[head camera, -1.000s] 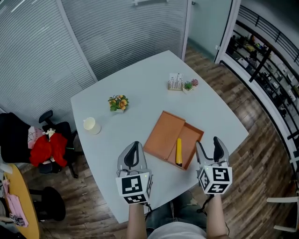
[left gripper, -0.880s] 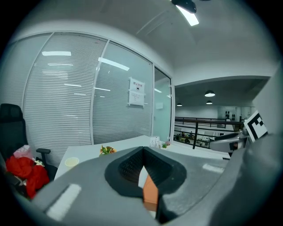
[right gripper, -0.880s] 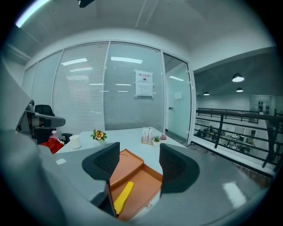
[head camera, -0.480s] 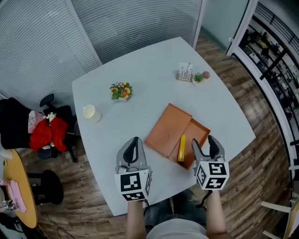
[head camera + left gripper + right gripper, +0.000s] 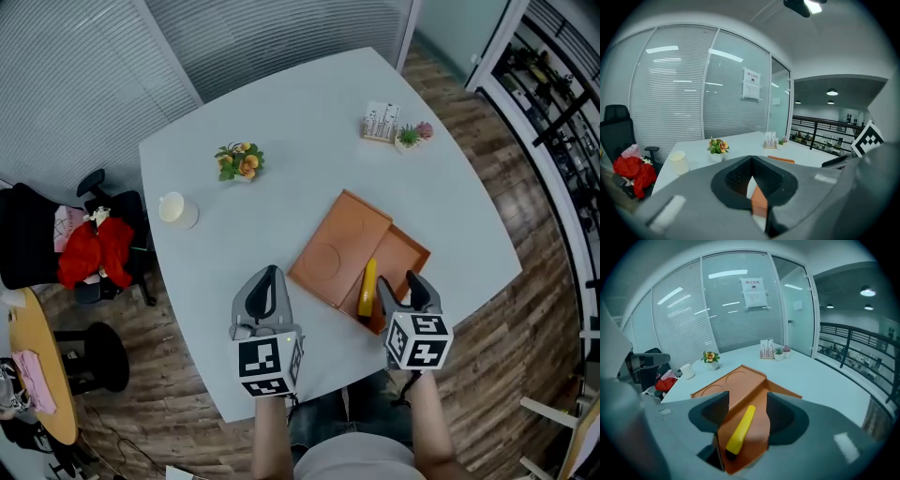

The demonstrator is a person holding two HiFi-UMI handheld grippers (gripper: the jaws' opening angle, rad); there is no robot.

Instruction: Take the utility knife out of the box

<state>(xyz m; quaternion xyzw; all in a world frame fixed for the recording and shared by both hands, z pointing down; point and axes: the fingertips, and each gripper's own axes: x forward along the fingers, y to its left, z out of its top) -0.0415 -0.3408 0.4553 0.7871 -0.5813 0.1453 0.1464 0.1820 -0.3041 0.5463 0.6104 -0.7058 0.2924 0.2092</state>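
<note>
The right claw hangs with its jaws spread wide and nothing in them, at the near corner of the shallow orange box. The yellow plastic utility knife is not yet out: it lies flat on the box floor. In the right gripper view it sits between the jaws and below them, running from 6 towards 12 o'clock.

The orange lid rests at 10 o'clock from the knife, on the pale grey table. The left claw has its jaws closed on nothing and hovers over the table at 9 o'clock from the box, clear of it.

Likely risks:
- One jaw may catch the box's low near wall on the way down and shove or lift the unbraced box.
- A pinch at the knife's near end could let the smooth handle swivel or slip.
</note>
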